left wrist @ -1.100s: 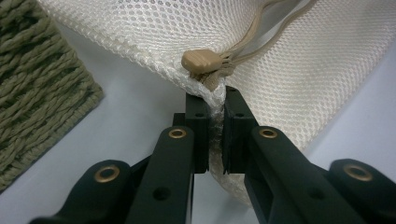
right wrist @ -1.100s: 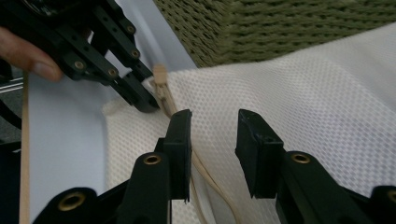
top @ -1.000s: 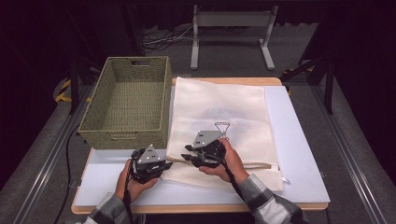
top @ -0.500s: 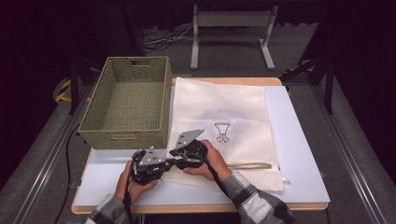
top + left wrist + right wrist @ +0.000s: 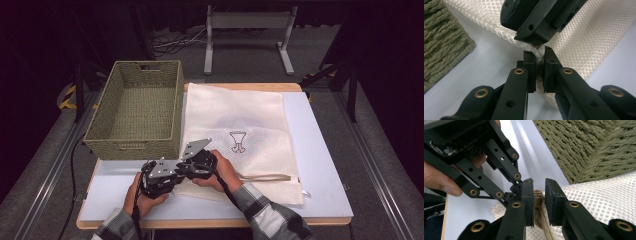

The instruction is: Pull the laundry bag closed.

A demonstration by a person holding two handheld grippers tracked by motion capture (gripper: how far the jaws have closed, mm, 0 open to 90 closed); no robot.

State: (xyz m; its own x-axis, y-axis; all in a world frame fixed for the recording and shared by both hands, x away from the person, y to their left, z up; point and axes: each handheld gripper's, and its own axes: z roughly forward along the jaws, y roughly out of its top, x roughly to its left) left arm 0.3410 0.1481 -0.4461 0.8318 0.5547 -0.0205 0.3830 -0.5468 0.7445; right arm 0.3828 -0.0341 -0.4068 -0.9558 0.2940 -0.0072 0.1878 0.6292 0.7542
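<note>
At the far left of the high view, a woven basket [image 5: 134, 107] was seen standing on the white table [image 5: 320, 165], its right wall just beside the left edge of a cream mesh bag [image 5: 240, 120] that lay flat on the table top. A small printed figure [image 5: 238, 141] was visible near the middle of the bag.

At the near left corner of the bag, the left gripper [image 5: 176, 172] was held in the person's left hand [image 5: 142, 197]. In the left gripper view, its jaws were seen pressed together on a bunched fold of the bag's mesh edge [image 5: 539, 56], with the table surface below and the basket's woven wall [image 5: 441, 42] at the left of that view. The tip of the other gripper hung directly over the pinched fold, very near it.

Just to the right, the right gripper [image 5: 187, 165] was held in the right hand [image 5: 220, 172], pointing leftward toward the left gripper so that the two tips met at the bag's corner. In the right gripper view, its jaws [image 5: 539, 195] were seen slightly parted around a tan drawstring cord [image 5: 539, 215] at the bag's edge; whether the pads were touching the cord could not be told. Further right, the drawstring [image 5: 265, 177] was seen lying across the bag's near hem.
</note>
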